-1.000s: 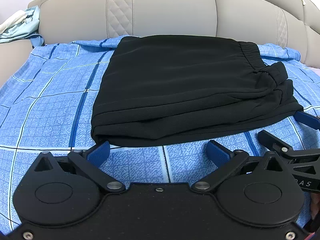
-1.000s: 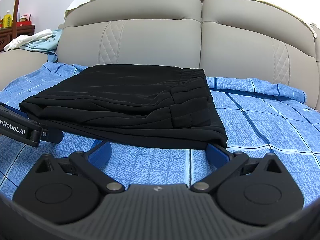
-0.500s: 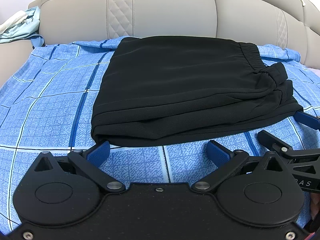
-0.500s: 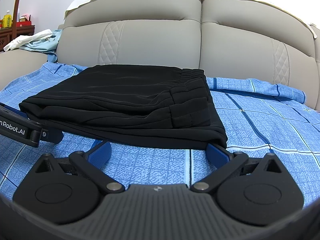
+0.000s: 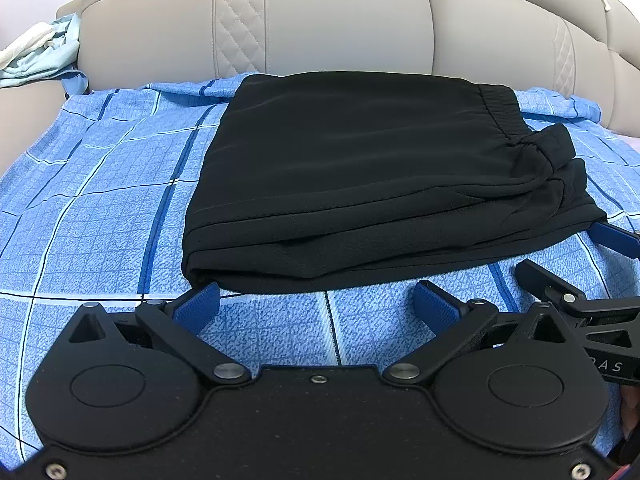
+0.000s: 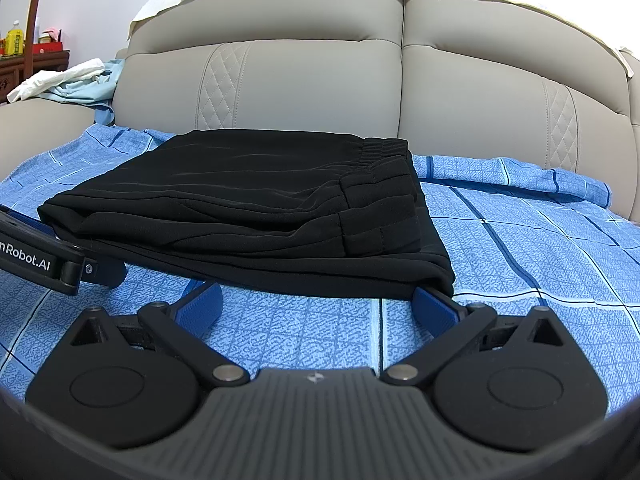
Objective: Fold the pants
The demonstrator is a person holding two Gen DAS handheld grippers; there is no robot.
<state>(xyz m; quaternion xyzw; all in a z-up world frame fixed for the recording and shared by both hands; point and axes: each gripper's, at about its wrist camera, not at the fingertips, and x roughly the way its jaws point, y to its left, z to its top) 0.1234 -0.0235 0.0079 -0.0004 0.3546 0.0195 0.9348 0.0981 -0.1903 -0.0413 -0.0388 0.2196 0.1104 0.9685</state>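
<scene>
Grey sofa (image 6: 304, 80), blue checked sheet (image 5: 100, 200); black pants (image 5: 360, 184) folded in its middle. Left gripper (image 5: 316, 304) and right gripper (image 6: 316, 300) both spread wide, empty, at near hem. Fabric likely light, limp, slippery; pinch stacked hem edge.

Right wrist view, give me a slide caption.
Open right tool at the near edge of folded black pants on a blue checked sheet.

The pants (image 6: 256, 216) hide the right tongs' (image 6: 316, 300) pad tips. At 9 o'clock, the edge cuts off the left tongs (image 6: 60, 256).
</scene>
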